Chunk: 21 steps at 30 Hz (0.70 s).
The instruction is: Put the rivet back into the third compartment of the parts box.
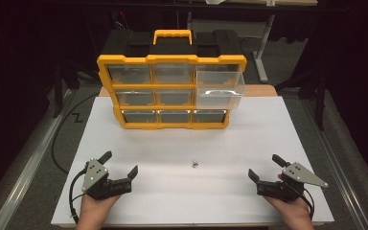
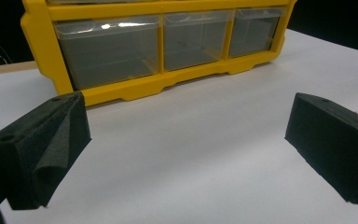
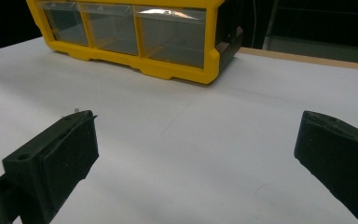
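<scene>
Your left gripper [image 1: 121, 164] rests low on the white table [image 1: 249, 201] at the near left, its jaws spread wide with nothing between them. From its own view, the left gripper [image 2: 186, 140] looks toward the bottom row of clear drawers in the yellow organizer [image 1: 171, 91], which stands upright at the far middle of the table; its top right drawer [image 1: 219, 85] is pulled out. A small metal part [image 1: 194, 163] lies on the table between your two grippers, well apart from both. Your right gripper [image 1: 266, 166] sits at the near right, jaws also wide and empty.
</scene>
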Motion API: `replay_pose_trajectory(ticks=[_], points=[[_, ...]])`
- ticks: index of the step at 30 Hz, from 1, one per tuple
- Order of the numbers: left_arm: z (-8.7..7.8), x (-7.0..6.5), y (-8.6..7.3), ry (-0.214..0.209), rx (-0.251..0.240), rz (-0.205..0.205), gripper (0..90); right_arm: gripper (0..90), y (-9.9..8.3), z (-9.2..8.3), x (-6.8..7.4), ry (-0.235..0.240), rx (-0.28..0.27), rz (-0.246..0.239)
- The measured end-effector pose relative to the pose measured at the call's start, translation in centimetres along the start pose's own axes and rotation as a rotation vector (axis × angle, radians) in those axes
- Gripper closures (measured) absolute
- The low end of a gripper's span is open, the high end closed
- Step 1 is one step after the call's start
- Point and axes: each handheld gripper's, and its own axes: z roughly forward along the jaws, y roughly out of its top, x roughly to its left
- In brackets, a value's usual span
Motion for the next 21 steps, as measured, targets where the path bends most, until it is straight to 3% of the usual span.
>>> replay_pose_trajectory(ticks=[8,21], points=[[0.4,-1.0,0.0,-0.018,0.028,0.059,0.8,0.0,-0.2,0.1,-0.6,-0.012,0.000,0.015],[0.4,-0.8,0.0,-0.025,0.041,0.041,0.8,0.0,0.0,0.9,-0.2,-0.010,0.006,0.002]])
